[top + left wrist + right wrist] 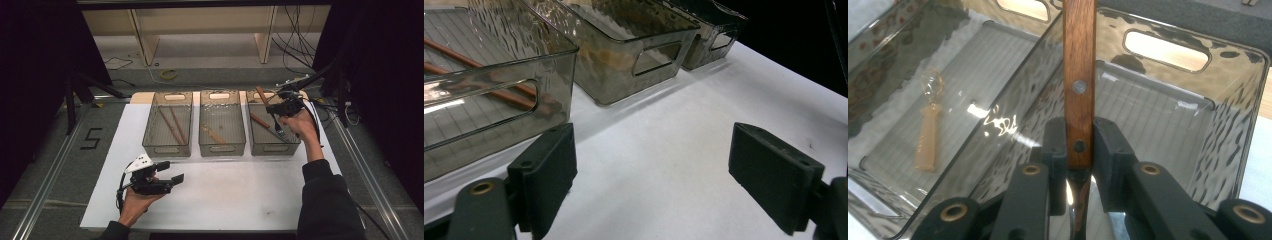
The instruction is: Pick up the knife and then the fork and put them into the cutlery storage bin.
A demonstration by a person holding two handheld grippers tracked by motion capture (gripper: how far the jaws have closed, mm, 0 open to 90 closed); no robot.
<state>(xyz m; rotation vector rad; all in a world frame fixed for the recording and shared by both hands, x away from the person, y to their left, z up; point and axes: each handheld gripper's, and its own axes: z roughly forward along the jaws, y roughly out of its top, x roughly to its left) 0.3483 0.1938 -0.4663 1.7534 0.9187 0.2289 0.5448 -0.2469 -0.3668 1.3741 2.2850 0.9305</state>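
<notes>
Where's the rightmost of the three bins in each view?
High view: right bin sits at the right end of the row of three.
Left gripper view: farthest bin, top right.
Right gripper view: centre and right, behind the wooden-handled utensil that the right claw grips.
Shared landmark: the middle bin next to it, holding a pale spoon.

Three clear bins on a white table

The right gripper (278,107) holds a wooden-handled utensil (262,94) over the right bin (296,142), which has another utensil lying in it. The middle bin (222,148) has one small utensil and the left bin (167,148) has two brown sticks. The left gripper (170,171) rests near the front with its jaws apart.
</notes>
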